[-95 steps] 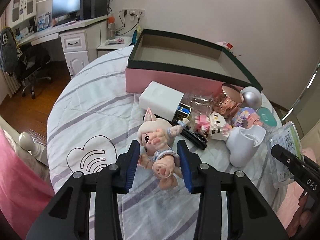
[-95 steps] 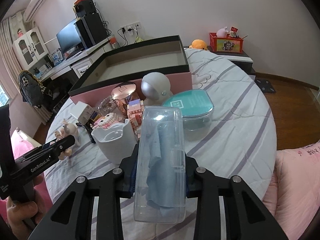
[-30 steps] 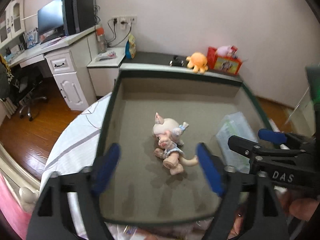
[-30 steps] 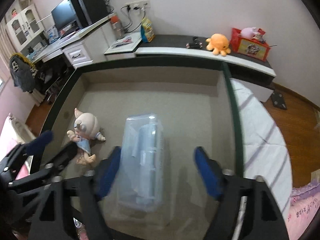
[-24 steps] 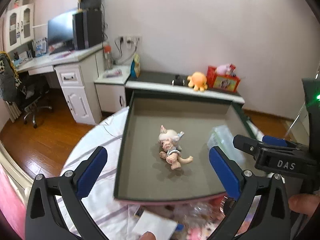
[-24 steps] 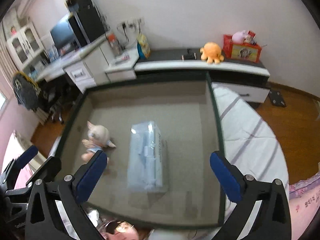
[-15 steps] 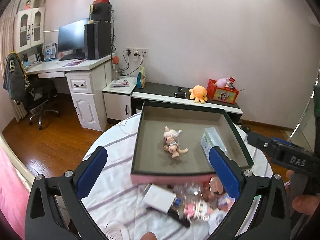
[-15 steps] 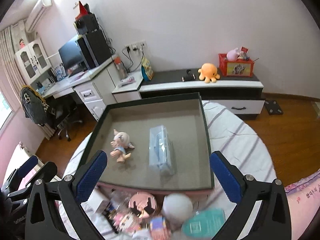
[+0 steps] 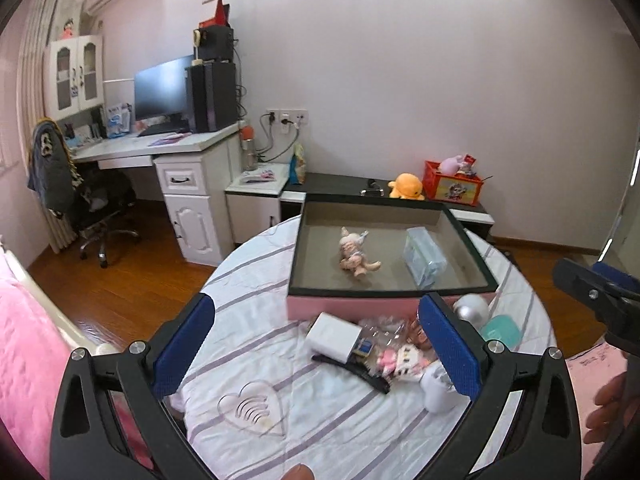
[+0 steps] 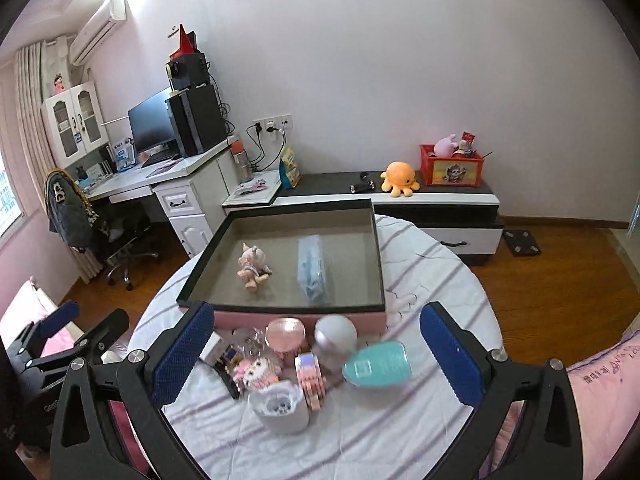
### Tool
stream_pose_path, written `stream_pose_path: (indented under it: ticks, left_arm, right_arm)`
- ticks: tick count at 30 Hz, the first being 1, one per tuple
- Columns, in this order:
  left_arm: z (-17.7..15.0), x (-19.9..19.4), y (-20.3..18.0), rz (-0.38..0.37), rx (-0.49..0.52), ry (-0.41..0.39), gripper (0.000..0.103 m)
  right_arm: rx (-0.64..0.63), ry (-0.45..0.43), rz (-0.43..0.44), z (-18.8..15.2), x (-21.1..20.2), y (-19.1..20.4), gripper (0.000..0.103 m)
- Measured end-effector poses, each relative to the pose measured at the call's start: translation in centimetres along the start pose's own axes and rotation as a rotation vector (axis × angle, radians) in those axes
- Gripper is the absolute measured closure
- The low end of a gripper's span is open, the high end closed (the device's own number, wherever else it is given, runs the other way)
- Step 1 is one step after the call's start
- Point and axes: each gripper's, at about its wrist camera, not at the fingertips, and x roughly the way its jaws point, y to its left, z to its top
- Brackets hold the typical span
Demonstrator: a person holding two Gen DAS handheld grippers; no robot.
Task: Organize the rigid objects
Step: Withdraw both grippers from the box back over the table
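Observation:
A pink box with a dark green rim (image 9: 390, 305) (image 10: 280, 307) stands at the far side of the round table. Inside lie a pig doll (image 9: 355, 254) (image 10: 252, 266) and a clear plastic case (image 9: 424, 256) (image 10: 314, 268). In front of the box lie a white box (image 9: 334, 337), a white cup (image 10: 280, 406), a teal case (image 10: 376, 364), a silver ball (image 10: 335, 334), a pink lidded jar (image 10: 285, 334) and block toys (image 10: 256, 372). My left gripper (image 9: 316, 344) and right gripper (image 10: 316, 352) are both open, empty and held high above the table's near side.
The table has a white striped cloth (image 9: 320, 420). Pink bedding (image 9: 24, 360) lies at the left and at the right (image 10: 600, 400). A desk with a monitor (image 9: 160, 92), an office chair (image 9: 96, 208) and a low cabinet (image 10: 440, 200) stand behind.
Both grippers let go of the pig doll and the clear case inside the box, opened wide, and pulled back and up away from the box.

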Motion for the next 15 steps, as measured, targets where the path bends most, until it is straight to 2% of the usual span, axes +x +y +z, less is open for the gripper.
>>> stream_pose_path:
  ticks: [8, 15]
  left_arm:
    - [-2.4, -1.0, 0.3, 0.0, -0.03, 0.048, 0.0]
    - [-4.1, -1.5, -0.1, -0.008, -0.035, 0.078, 0.0]
  right_arm:
    - [-0.004, -0.025, -0.051, -3.1, -2.4, -0.1, 0.0]
    - [0.013, -0.002, -0.045, -6.3, -2.8, -0.1, 0.0]
